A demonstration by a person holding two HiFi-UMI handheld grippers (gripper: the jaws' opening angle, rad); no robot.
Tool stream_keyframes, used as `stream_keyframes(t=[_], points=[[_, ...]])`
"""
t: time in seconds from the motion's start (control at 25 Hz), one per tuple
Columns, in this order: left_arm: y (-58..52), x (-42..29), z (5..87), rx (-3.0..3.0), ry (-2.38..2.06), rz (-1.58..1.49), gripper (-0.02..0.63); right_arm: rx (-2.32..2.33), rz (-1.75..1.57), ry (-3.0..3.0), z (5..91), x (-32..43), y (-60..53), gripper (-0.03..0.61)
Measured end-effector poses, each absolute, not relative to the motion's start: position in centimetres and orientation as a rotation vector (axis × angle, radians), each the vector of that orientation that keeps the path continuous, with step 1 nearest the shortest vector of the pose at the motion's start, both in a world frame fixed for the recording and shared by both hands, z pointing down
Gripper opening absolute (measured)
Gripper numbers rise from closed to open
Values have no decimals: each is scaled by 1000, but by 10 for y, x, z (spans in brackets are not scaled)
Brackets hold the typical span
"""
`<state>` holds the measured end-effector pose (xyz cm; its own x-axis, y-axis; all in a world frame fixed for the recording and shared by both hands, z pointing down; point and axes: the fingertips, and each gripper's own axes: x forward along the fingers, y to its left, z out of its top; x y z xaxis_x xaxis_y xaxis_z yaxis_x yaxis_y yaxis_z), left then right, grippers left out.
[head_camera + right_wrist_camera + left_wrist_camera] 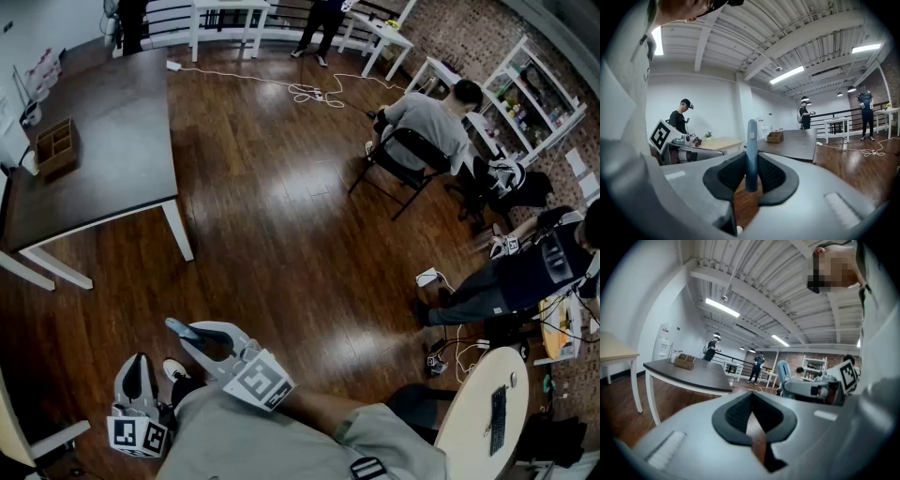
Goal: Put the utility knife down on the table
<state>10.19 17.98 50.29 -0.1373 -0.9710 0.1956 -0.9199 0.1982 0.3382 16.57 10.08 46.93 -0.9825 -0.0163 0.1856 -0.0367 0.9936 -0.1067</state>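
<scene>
Blue slim plastic utility knife (751, 145) stands upright, clamped in right gripper (750, 180) jaws, well apart from dark brown rectangular worktop (112, 150). Left gripper (752, 411) jaws together, empty. Best: walk over, lower knife flat onto bare top, then release.

Open-plan lab or recording studio in a loft-type hall: corrugated ceiling (740, 33) with strip lights (723, 308), brick wall (469, 33), glossy wooden floor (281, 234), black railing (841, 114) at the far edge. Work furniture: dark table (103, 141) with wooden organiser box (56, 145), white tables (384, 37), stocked shelf unit (539, 89), keyboard (498, 419), loose cables (234, 75) and power strip (317, 94). One seated person (427, 120); a standing person (805, 112) wears a headset.
</scene>
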Motion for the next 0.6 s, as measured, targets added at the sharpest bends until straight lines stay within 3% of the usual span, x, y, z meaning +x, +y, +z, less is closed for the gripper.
stream_keyframes(t=[0.6], points=[[186, -13, 480, 1869, -2079, -252, 2, 105, 74, -2948, 440, 51, 120, 74]])
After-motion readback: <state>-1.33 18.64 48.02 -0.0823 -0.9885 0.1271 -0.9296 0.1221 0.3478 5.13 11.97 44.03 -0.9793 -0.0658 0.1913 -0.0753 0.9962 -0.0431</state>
